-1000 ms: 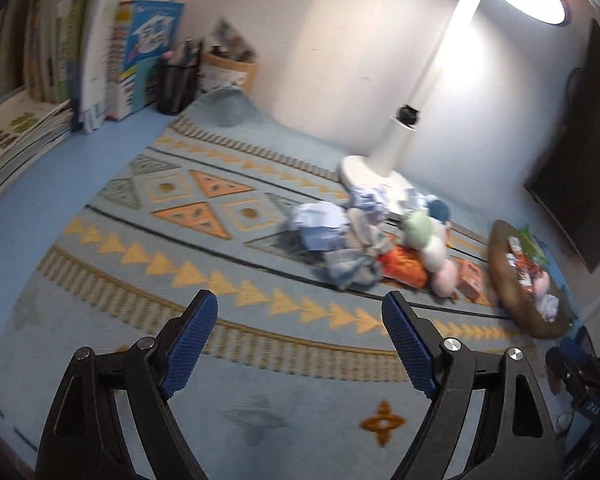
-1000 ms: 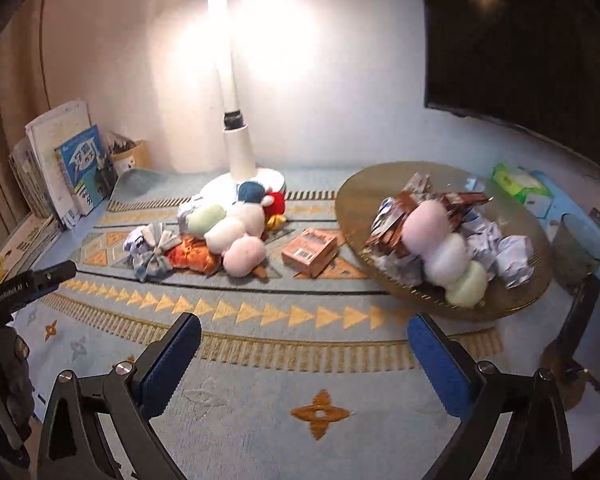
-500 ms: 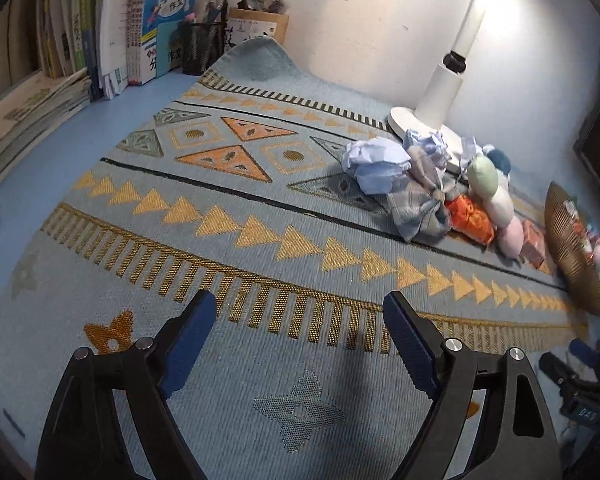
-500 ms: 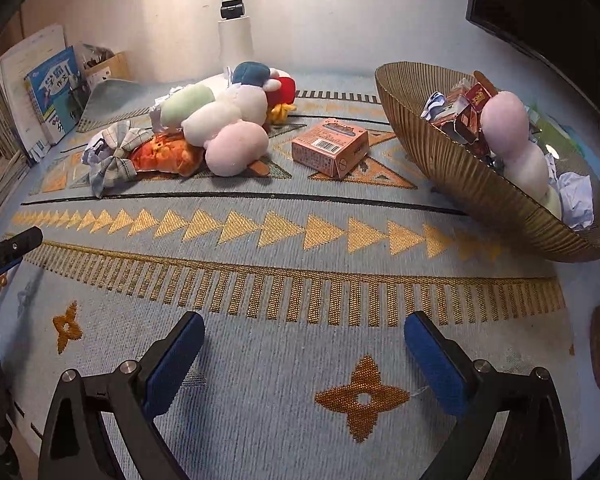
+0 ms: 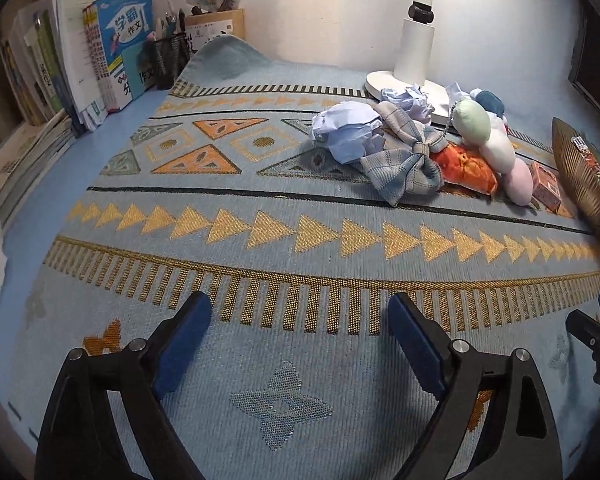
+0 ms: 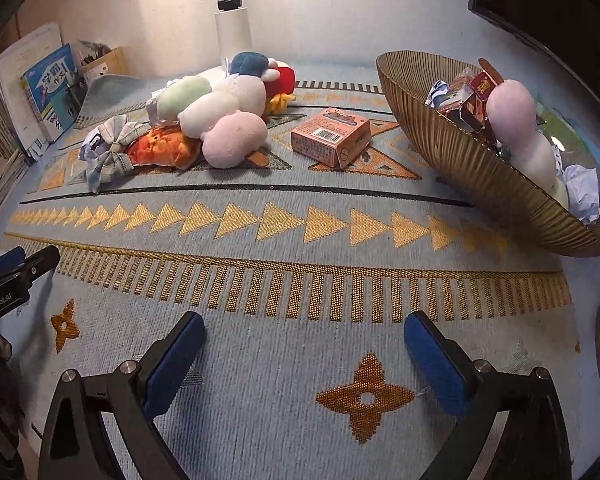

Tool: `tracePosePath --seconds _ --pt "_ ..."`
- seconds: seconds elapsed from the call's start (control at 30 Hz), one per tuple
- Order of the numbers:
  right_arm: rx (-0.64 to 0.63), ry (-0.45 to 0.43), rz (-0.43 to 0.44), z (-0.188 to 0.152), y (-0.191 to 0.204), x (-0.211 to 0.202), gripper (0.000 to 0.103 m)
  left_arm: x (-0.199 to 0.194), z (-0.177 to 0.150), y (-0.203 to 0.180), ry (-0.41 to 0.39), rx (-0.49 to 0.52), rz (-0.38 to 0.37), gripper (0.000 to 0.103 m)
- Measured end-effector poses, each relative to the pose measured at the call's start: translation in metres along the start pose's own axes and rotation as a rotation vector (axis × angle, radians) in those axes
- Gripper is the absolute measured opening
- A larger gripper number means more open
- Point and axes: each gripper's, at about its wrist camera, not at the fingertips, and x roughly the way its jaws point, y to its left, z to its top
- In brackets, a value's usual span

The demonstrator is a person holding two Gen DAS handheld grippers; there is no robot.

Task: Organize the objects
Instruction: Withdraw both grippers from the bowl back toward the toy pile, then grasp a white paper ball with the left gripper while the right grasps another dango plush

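Observation:
A pile of soft things lies on the patterned mat: a plush dango toy (image 6: pixel 220 108), an orange pouch (image 6: pixel 162 148), a plaid bow (image 6: pixel 110 150) and crumpled paper (image 5: pixel 346 130). The bow (image 5: pixel 406 162) and pouch (image 5: pixel 466 166) also show in the left wrist view. A pink carton (image 6: pixel 332 136) lies beside the pile. A gold ribbed bowl (image 6: pixel 480 176) at the right holds another dango toy (image 6: pixel 518 120), wrappers and crumpled paper. My left gripper (image 5: pixel 300 336) and my right gripper (image 6: pixel 304 354) are both open and empty, low over the mat's near edge.
A white lamp base (image 5: pixel 414 52) stands behind the pile. Books (image 5: pixel 116 60) and a pen holder (image 5: pixel 170 60) line the back left. A dark screen (image 6: pixel 540 0) is on the right wall. The left gripper's body (image 6: pixel 12 280) shows at the right wrist view's left edge.
Both grippers have come down lower over the mat and tilted toward the objects, which now look nearer. Both stay open and empty. No object has moved.

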Motion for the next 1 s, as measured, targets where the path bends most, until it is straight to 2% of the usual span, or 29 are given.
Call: tracePosePath --seconds 0.17,0.2,0.27,0.37,0.43,0.57,0.67,0.73,0.83,0.9,0.97,1.0 --pt "0.001 0.001 -0.001 0.000 0.000 0.001 0.100 -0.003 0.001 0.002 -0.013 -0.009 0.001 0.090" --pt "0.001 0.001 -0.002 0.000 0.000 0.001 0.100 -0.003 0.002 0.002 -0.014 -0.009 -0.012 0.090" --pt "-0.003 0.004 0.004 0.001 0.001 0.001 0.100 0.000 0.011 0.005 0.013 0.007 -0.085 0.090" --pt "-0.035 0.005 0.104 0.009 0.005 -0.001 0.098 0.005 0.038 0.013 -0.019 0.030 -0.085 0.090" --pt "-0.036 -0.033 0.160 0.023 0.007 -0.006 0.098 0.009 0.059 0.017 -0.054 0.053 -0.123 0.090" --pt "0.001 -0.093 0.203 0.069 0.007 -0.002 0.094 0.031 0.097 0.022 -0.061 0.066 -0.245 0.090" --pt "0.012 -0.062 0.269 0.099 0.012 0.016 0.084 0.048 0.114 0.017 -0.048 0.101 -0.301 0.090" --pt "-0.011 -0.027 0.291 0.112 0.022 0.029 0.084 0.059 0.119 0.011 -0.031 0.152 -0.324 0.089" --pt "-0.083 -0.011 0.264 0.121 0.040 0.045 0.083 0.069 0.120 0.002 -0.011 0.196 -0.348 0.089" --pt "-0.124 -0.010 0.252 0.125 0.048 0.053 0.081 0.075 0.120 -0.001 -0.004 0.208 -0.349 0.086" --pt "-0.145 0.002 0.255 0.130 0.052 0.064 0.070 0.082 0.120 -0.002 0.016 0.199 -0.361 0.072" --pt "-0.148 0.020 0.261 0.131 0.053 0.070 0.068 0.085 0.121 -0.002 0.029 0.194 -0.364 0.068"
